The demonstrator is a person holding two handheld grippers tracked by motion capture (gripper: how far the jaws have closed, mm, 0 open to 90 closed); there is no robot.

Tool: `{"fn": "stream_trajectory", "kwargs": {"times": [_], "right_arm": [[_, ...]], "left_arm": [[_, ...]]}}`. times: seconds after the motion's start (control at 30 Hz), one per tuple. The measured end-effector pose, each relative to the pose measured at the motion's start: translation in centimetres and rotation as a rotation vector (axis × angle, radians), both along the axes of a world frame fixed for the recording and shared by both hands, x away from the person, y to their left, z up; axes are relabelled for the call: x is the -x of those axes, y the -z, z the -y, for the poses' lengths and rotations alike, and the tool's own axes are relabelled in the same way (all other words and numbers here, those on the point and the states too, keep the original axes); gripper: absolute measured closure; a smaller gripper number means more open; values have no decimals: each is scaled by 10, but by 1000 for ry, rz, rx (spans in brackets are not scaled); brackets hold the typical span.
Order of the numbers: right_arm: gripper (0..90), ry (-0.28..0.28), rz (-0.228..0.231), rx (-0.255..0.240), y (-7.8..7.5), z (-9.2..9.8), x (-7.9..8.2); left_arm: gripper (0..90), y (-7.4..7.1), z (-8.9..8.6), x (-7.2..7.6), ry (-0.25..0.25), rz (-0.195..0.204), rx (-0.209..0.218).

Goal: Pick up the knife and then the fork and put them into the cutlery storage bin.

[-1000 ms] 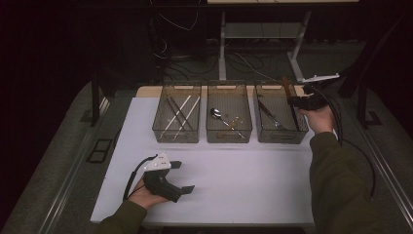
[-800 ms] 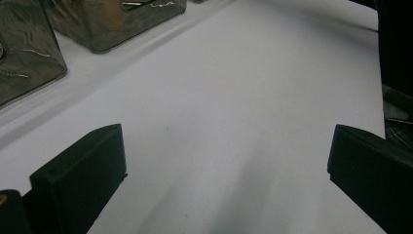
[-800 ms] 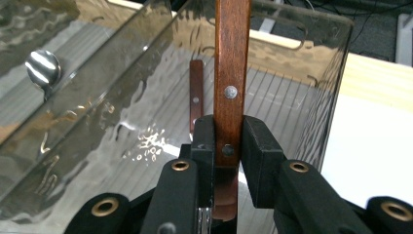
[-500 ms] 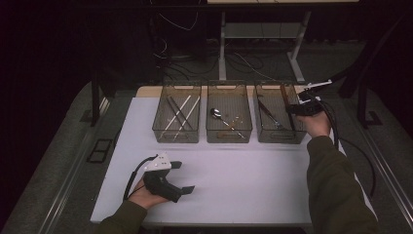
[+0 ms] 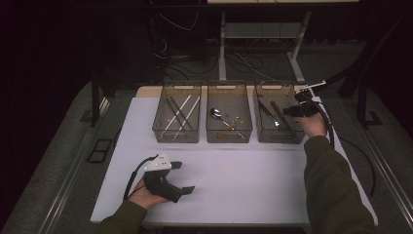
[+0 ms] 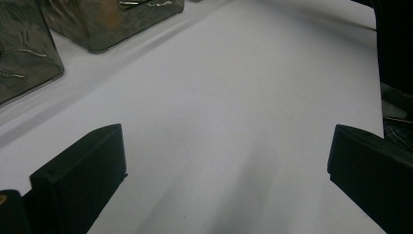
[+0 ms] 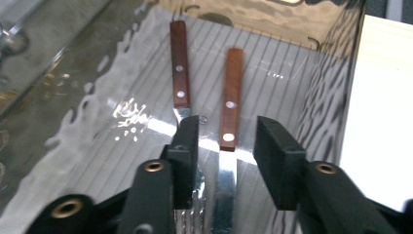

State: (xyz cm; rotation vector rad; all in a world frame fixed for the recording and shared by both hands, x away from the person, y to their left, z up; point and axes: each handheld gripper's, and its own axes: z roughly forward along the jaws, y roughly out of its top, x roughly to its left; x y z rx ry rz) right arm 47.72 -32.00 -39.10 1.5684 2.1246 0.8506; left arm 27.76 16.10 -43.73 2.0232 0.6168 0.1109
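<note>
My right gripper [image 7: 226,131] hangs inside the right clear bin [image 5: 280,137], by its far right side. Its jaws have just been opening, and it is open now. A wooden-handled knife [image 7: 232,92] lies flat on the bin floor between the jaws, and the pads stand apart from it. A second wooden-handled knife [image 7: 179,63] lies beside it, its blade passing under the left jaw. From above, the right gripper [image 5: 292,111] is seen over both knives [image 5: 278,113]. My left gripper [image 5: 184,177] rests on the white table [image 6: 243,73], open, with nothing between the jaws.
Three clear bins stand in a row at the back of the white table top. The left bin [image 5: 176,137] holds long thin utensils and the middle bin [image 5: 229,138] holds a spoon and other cutlery. Dark floor and cables surround the table.
The right hand has sunk a little into the right bin and its jaws stand wider apart. The left hand and gripper have stayed put.
</note>
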Motion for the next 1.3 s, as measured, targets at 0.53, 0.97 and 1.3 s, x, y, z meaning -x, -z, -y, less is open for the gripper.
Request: {"fn": "stream_trajectory", "kwargs": {"times": [0.53,0.97,1.3], "right_arm": [[240,-77,114,-100,-19,-7,27],[176,-170,189,-195,-21,-19,65],[174,-251,224,-193,-18,-31,99]], "left_arm": [[0,1,1,-2,-6,5,-2],[0,1,2,-2,-12,6,-8],[0,0,1,-1,-7,7,-10]]}}
